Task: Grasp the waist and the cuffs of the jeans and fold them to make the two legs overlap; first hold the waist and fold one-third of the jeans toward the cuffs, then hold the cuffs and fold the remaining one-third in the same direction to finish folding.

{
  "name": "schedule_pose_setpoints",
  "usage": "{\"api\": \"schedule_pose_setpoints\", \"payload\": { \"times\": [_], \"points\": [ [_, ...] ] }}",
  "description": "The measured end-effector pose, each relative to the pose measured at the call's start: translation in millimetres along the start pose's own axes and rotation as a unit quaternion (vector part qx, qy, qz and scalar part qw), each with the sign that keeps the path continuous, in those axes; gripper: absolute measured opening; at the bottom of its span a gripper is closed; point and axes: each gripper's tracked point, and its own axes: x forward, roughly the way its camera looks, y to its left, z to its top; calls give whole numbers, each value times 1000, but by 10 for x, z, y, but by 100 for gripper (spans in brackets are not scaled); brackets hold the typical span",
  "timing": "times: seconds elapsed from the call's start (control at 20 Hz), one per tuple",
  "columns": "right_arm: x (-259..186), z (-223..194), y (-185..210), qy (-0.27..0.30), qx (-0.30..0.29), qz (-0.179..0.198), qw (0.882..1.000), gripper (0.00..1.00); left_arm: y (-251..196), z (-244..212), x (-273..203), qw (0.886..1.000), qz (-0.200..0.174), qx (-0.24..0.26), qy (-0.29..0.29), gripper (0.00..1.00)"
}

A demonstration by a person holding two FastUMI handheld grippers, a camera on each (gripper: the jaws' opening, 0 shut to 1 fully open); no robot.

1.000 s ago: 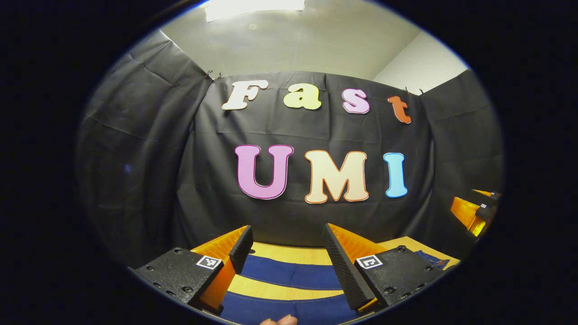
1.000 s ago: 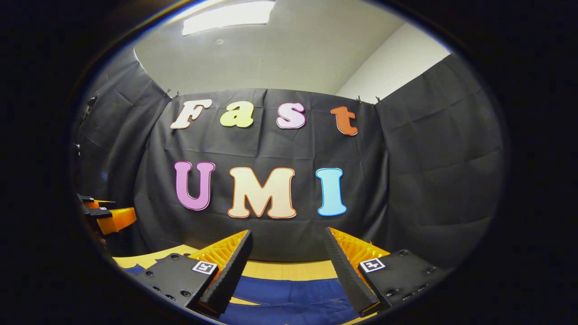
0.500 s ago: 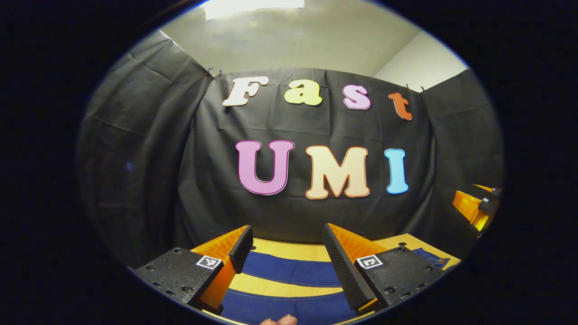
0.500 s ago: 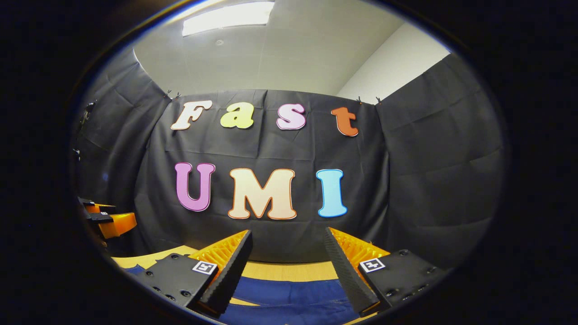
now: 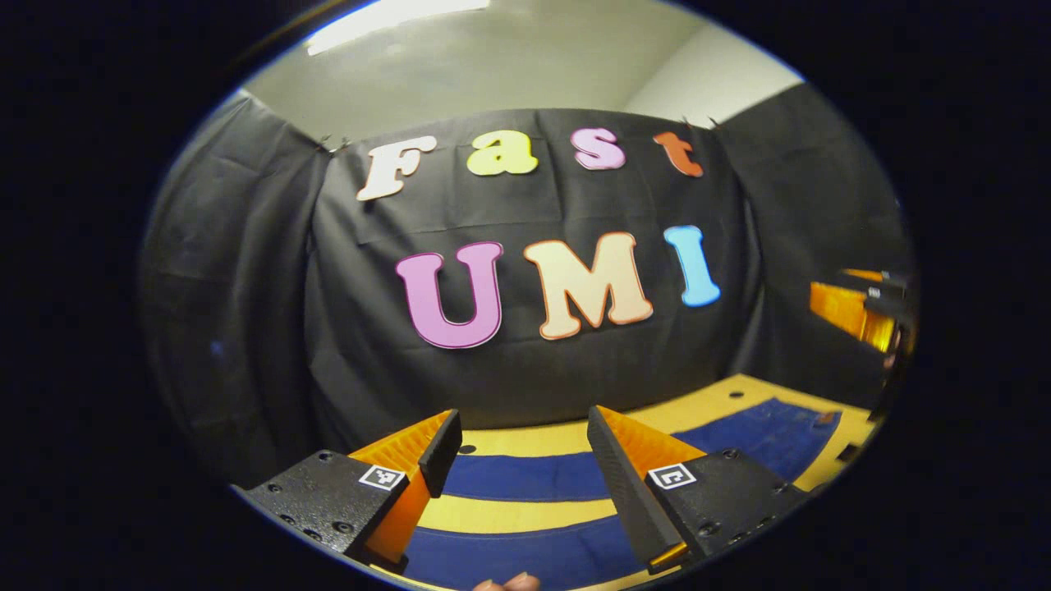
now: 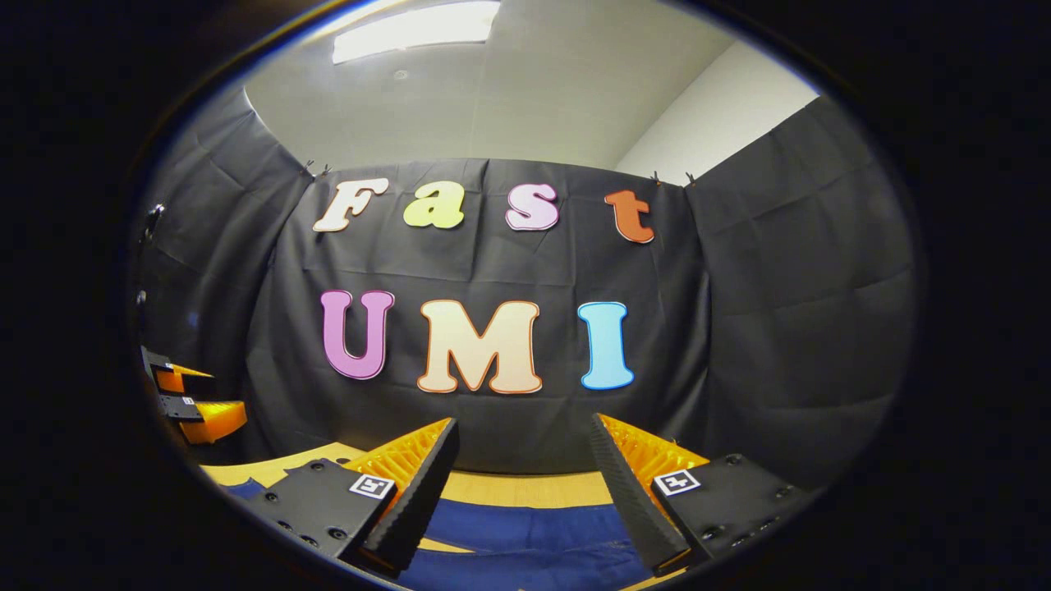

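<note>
Jeans (image 5: 525,476): blue, spread flat on the table (image 5: 525,515). In the left gripper view the two legs run as separate blue bands with a strip of table between them; the wider part of the jeans lies to the right of the legs.
Jeans, right gripper view (image 6: 525,533): blue cloth lies on the table directly below the right gripper's fingers.
Table: yellow wood top; its far edge meets the black cloth wall (image 6: 780,328) behind the jeans.
Left gripper (image 5: 520,439): fingers spread wide, nothing between them. It hangs above the jeans' legs, apart from the cloth, tilted to one side.
Right gripper (image 6: 522,447): fingers spread wide, nothing held. It hangs above the jeans, apart from the cloth.
Other gripper, left gripper view: the right gripper (image 5: 858,308) appears far right, above and beyond the wide part of the jeans.
Other gripper, right gripper view: the left gripper (image 6: 193,402) appears far left, above the table edge.
Fingertips (image 5: 507,583): a person's, at the bottom edge, nearer than the jeans.
</note>
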Motion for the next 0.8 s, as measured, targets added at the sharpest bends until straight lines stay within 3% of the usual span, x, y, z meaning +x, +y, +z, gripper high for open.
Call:
{"api": "schedule_pose_setpoints", "payload": {
  "times": [0.15, 0.2, 0.35, 0.55, 0.8],
  "points": [
    [-47, -158, -13, 15, -2, -10, 1000, 99, 108, -439, -104, 994, -30, 92, 53, 89],
    [-68, -212, -20, 21, -2, -14, 1000, 99, 103, -545, -151, 992, -43, 106, 60, 95],
    [-143, -341, -19, 35, -2, -23, 999, 100, 51, -951, -291, 980, -84, 145, 105, 95],
    [-230, -443, -21, 41, -19, -33, 998, 98, 21, -1469, -410, 948, -137, 242, 155, 95],
    [-333, -564, -59, 55, -24, -48, 997, 99, 2, -2177, -549, 899, -203, 316, 226, 95]
  ]
}}
